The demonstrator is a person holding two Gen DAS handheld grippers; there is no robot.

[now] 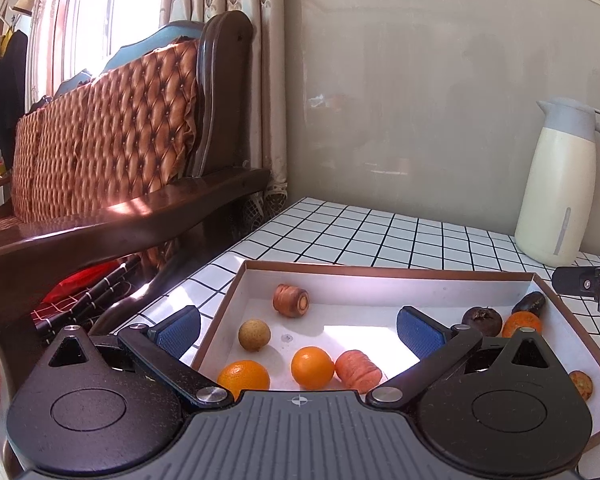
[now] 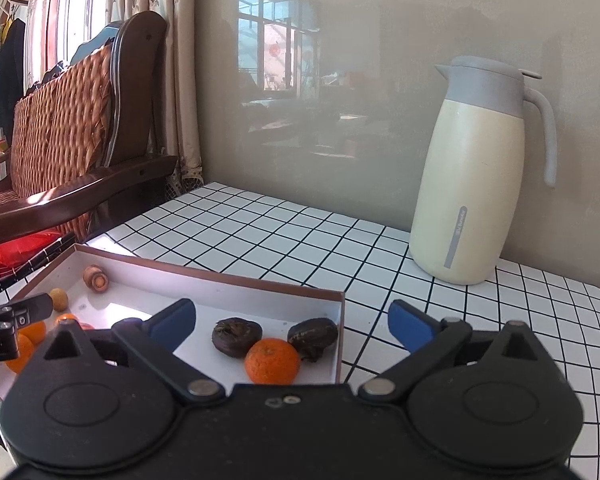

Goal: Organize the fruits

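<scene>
So all the fruit I can spot is already sitting in the shallow white cardboard tray with the brown rim point(image 1: 380, 270), nothing loose on the black-and-white grid tablecloth point(image 2: 300, 240). Looks mostly done to me, unless the plan is to group things by kind, because they're kind of mixed.

Left end of the tray: two smooth glossy oranges point(image 1: 313, 367), a small round tan fruit with a matte skin point(image 1: 254, 334), and two ridged orange-brown chunks that look like carrot pieces point(image 1: 291, 299), one showing its cut face. Right corner: a dimpled orange mandarin point(image 2: 272, 361) touching two wrinkly dark-brown fruits point(image 2: 237, 337); they look leathery and a bit shrivelled. There's also a brownish-orange slice point(image 1: 581, 385) near the front wall; can't tell what it is.

Both tools are empty. The left gripper point(image 1: 298, 330) is spread wide over the tray, and the right gripper point(image 2: 290, 322) is wide open too, straddling the tray's right corner, blue pads touching nothing.

A cream jug with a grey lid point(image 2: 472, 184) stands well apart.
</scene>
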